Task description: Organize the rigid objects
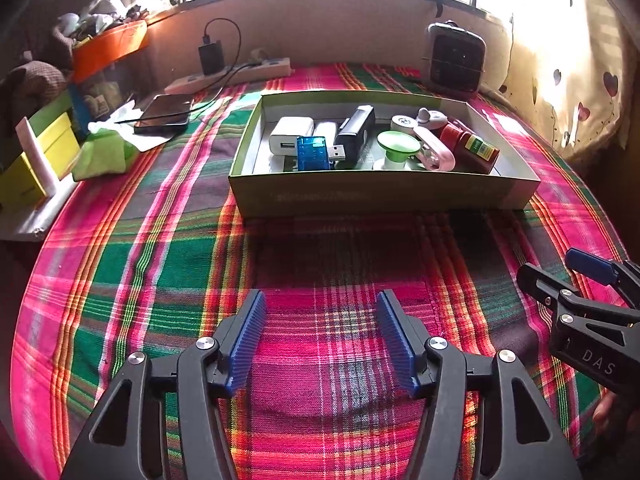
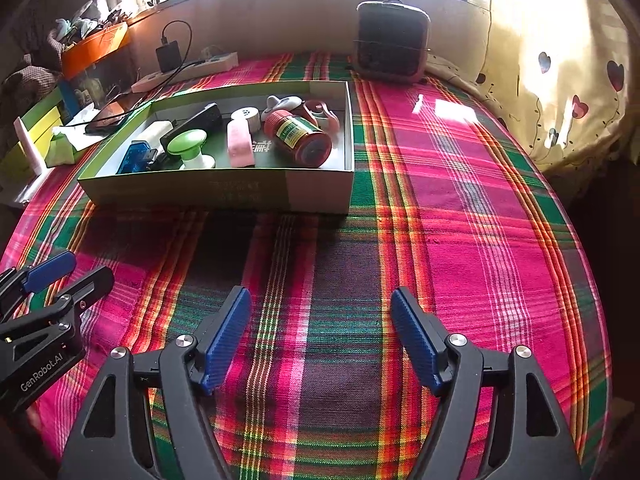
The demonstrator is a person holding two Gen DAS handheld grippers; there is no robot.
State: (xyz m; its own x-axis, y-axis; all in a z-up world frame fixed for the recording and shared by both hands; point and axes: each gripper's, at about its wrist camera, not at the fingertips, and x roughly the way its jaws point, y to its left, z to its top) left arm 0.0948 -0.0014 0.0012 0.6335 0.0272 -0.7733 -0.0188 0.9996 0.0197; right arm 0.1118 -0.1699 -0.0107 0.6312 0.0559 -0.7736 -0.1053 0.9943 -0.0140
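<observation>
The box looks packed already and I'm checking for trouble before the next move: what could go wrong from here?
1. The red bottle lies on its side in the box; a nudge could roll it into the pink item.
2. The blue USB reader rests partly on neighbours, so it may slip when gripped.
3. Both tongs, left and right, are open and close together; they might collide.

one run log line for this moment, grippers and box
left gripper: open, empty, over cloth | right gripper: open, empty, over cloth | box: holds red bottle, green knob, other small items
</observation>
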